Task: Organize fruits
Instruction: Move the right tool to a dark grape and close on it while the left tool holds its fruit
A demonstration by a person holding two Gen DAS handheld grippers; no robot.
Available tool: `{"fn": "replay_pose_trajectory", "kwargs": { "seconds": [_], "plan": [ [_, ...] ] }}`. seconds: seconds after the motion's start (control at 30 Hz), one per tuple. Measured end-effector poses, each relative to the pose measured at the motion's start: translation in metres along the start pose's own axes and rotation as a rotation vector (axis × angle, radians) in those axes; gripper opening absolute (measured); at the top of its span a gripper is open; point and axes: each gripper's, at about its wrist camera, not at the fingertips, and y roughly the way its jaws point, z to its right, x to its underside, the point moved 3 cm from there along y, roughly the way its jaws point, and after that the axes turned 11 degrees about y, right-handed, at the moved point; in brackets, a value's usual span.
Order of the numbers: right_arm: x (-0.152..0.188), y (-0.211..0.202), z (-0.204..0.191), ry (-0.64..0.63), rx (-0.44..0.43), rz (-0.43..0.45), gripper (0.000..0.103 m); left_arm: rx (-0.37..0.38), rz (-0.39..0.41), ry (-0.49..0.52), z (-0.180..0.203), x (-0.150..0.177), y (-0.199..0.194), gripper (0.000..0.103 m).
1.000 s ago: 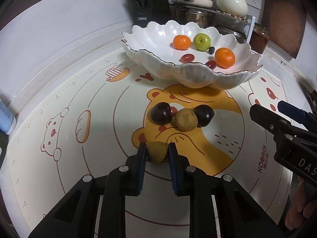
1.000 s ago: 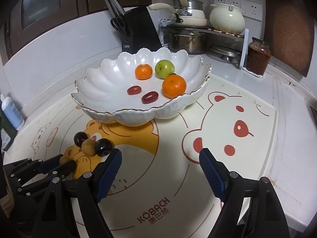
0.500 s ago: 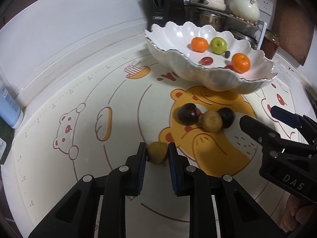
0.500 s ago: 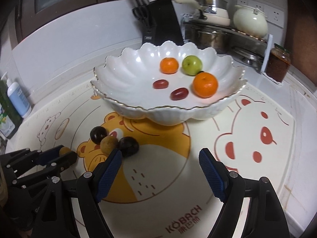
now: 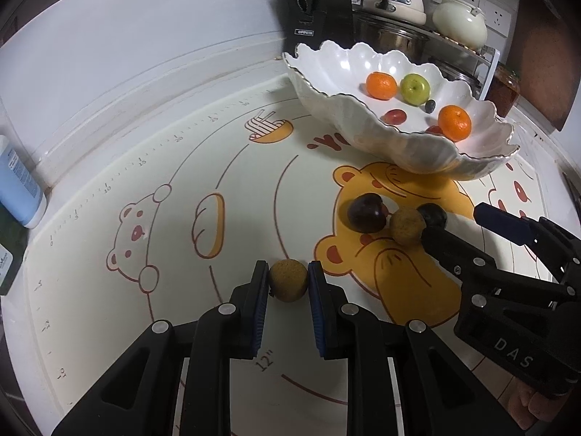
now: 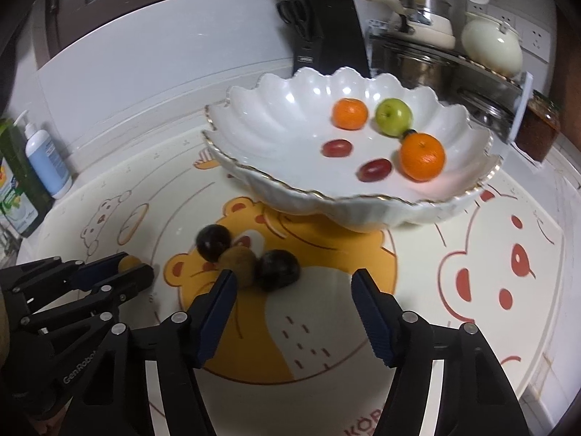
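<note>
My left gripper [image 5: 288, 276] is shut on a small round brown fruit [image 5: 288, 280], low over the printed mat. It also shows at the left of the right wrist view as the left gripper [image 6: 134, 269]. On the mat's yellow bear lie a dark plum [image 5: 366, 212], a second brown fruit [image 5: 406, 226] and another dark plum [image 6: 277, 269]. My right gripper [image 6: 293, 279] is closing, its tips just short of that plum and its pads touching nothing. The white scalloped bowl [image 6: 290, 196] holds two mandarins, a green apple, two red grapes and a dark berry.
The bear-print mat [image 5: 145, 181] covers the counter. A black knife block [image 5: 316, 11], steel pots and a cream kettle [image 5: 459, 23] stand behind the bowl. A blue-and-white bottle [image 5: 18, 185] stands at the far left, a dark jar [image 6: 541, 123] at the right.
My left gripper has carried the brown fruit leftward, away from the three fruits. My right gripper has moved left up to the near plum, and its jaws have narrowed.
</note>
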Motion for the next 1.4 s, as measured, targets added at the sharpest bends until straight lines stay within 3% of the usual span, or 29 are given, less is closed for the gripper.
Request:
{"fn": "replay_pose_trajectory", "kwargs": {
  "seconds": [0.37, 0.53, 0.93, 1.07, 1.13, 1.4],
  "plan": [
    [-0.007, 0.009, -0.02, -0.062, -0.01, -0.001, 0.062, -0.011, -0.006, -0.025, -0.013, 0.003, 0.002, 0.023],
    [-0.007, 0.009, -0.022, -0.078, -0.018, 0.005, 0.045, -0.006, -0.007, -0.025, -0.013, 0.003, 0.003, 0.023],
    [-0.006, 0.005, -0.038, -0.155, -0.028, 0.024, 0.037, -0.006, -0.011, -0.032, -0.015, 0.003, 0.002, 0.023],
    [-0.005, 0.003, -0.036, -0.158, -0.022, 0.028, 0.03, -0.001, -0.011, -0.027, -0.013, 0.003, 0.002, 0.023],
    [-0.004, 0.002, -0.038, -0.163, -0.047, 0.014, 0.021, 0.001, -0.009, -0.026, -0.012, 0.002, 0.001, 0.023],
    [-0.003, 0.004, -0.041, -0.168, -0.038, 0.002, 0.021, -0.004, -0.007, -0.033, -0.013, 0.003, -0.001, 0.023]
  ]
}}
